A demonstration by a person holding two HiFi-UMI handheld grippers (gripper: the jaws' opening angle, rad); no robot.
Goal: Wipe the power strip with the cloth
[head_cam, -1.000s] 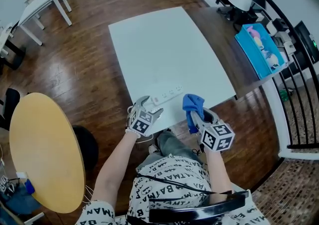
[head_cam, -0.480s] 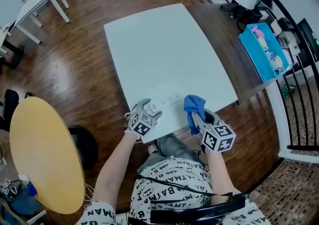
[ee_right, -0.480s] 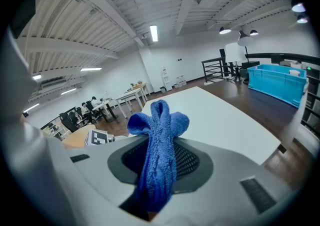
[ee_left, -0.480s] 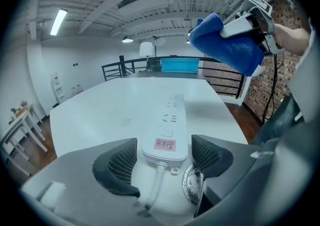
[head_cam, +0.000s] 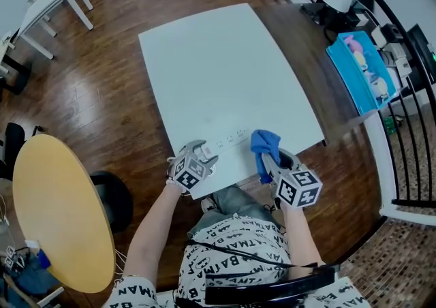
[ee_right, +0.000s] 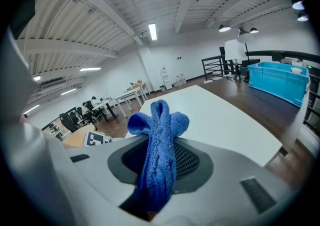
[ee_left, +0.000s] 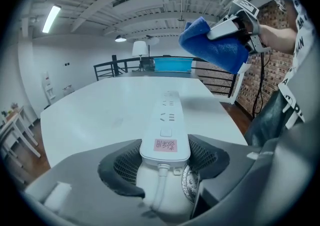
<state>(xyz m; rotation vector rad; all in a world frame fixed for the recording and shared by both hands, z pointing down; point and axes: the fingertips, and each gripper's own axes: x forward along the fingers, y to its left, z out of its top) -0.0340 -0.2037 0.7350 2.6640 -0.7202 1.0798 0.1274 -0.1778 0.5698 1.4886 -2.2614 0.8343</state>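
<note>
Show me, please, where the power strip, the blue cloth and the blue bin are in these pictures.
power strip [ee_left: 168,115]: left gripper view, on its white top face.
blue cloth [ee_right: 159,150]: right gripper view, on its bunched middle.
blue bin [ee_right: 276,84]: right gripper view, on its side wall.

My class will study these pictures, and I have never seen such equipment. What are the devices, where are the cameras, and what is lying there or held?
No robot: a person holds a two-jaw gripper in each hand. One picture comes from a head camera looking down; the other two from cameras riding on the grippers. On the white table lies a white power strip. The left gripper has just been closing its jaws on the strip's cord end. The right gripper pinches a blue cloth, raised beside the strip.
</note>
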